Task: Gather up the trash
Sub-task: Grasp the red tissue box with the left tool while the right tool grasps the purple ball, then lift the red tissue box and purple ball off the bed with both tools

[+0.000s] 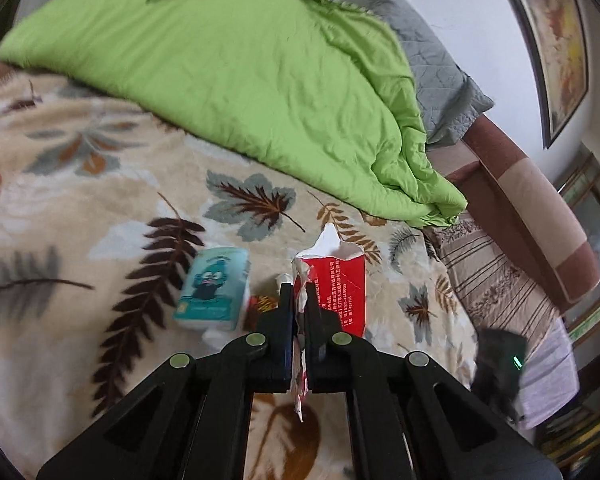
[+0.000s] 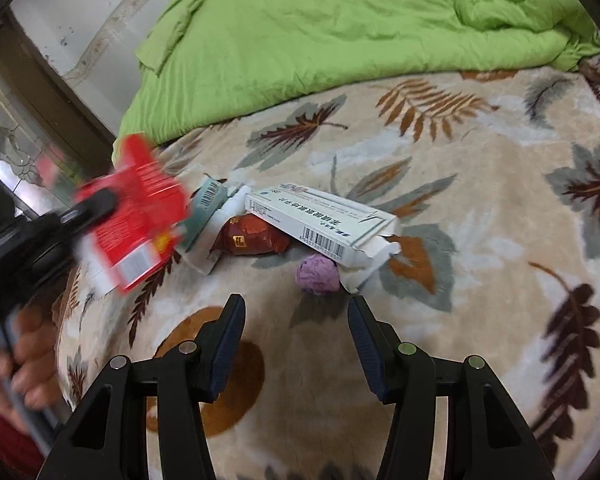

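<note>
Left tool (image 1: 299,292) clamped tight on the torn edge of a red carton (image 1: 338,284), carton lifted clear of the bed's leaf-print blanket (image 1: 100,184), long axis running away from the camera, ragged open end pointing toward the green duvet (image 1: 228,60). White print in columns down the red side, too small to read. Seen from the right wrist, same carton (image 2: 136,216) blurred at the left, tilted, barcode end low, a hand (image 2: 28,364) gripping the handle beneath. Right tool (image 2: 296,308) standing open, nothing between the pads, hovering just short of a purple paper ball (image 2: 317,274). Beyond the ball, a white box (image 2: 320,220) lying flat, long axis slanting from upper left to lower right, flap open at the right end, barcode along the near side, blue lettering not legible. Tucked under its left end, a dark red wrapper (image 2: 252,236); left of that, a teal tissue pack (image 2: 206,204) with a cartoon face (image 1: 212,284) showing from the left wrist.
</note>
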`<state>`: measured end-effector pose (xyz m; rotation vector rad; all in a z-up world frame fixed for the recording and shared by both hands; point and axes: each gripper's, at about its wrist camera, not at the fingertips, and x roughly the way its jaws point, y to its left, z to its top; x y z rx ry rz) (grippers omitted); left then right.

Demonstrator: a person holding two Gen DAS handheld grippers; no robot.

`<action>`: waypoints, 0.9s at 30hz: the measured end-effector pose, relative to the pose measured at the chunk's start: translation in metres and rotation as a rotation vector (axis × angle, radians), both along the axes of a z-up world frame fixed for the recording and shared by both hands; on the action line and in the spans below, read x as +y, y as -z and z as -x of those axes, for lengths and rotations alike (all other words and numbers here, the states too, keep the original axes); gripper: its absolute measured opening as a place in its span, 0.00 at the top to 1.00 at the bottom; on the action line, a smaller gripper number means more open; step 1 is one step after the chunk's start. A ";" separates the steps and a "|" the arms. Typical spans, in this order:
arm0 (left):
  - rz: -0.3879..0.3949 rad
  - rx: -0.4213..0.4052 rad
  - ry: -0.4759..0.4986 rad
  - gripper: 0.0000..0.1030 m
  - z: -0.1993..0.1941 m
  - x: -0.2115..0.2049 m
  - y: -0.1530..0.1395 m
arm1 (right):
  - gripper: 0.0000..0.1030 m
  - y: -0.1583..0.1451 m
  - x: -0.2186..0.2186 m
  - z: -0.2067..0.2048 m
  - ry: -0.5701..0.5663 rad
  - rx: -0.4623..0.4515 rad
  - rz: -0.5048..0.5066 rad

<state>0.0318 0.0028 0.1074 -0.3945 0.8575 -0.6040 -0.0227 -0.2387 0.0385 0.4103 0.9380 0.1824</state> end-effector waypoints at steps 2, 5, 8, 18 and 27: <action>-0.027 -0.037 -0.013 0.96 0.012 0.008 -0.005 | 0.45 0.007 0.002 -0.008 0.012 0.015 -0.004; -0.073 -0.085 -0.037 0.96 0.027 0.016 -0.009 | 0.54 0.016 0.005 -0.022 0.033 0.036 0.016; -0.108 -0.117 -0.039 0.96 0.040 0.019 -0.010 | 0.75 0.022 0.008 -0.033 0.049 0.040 0.039; -0.154 -0.166 0.000 0.96 0.087 0.018 -0.014 | 0.75 -0.016 0.022 0.026 0.002 -0.061 0.067; -0.190 -0.172 0.052 0.96 0.139 0.005 -0.012 | 0.75 -0.058 0.030 0.109 0.000 -0.161 0.072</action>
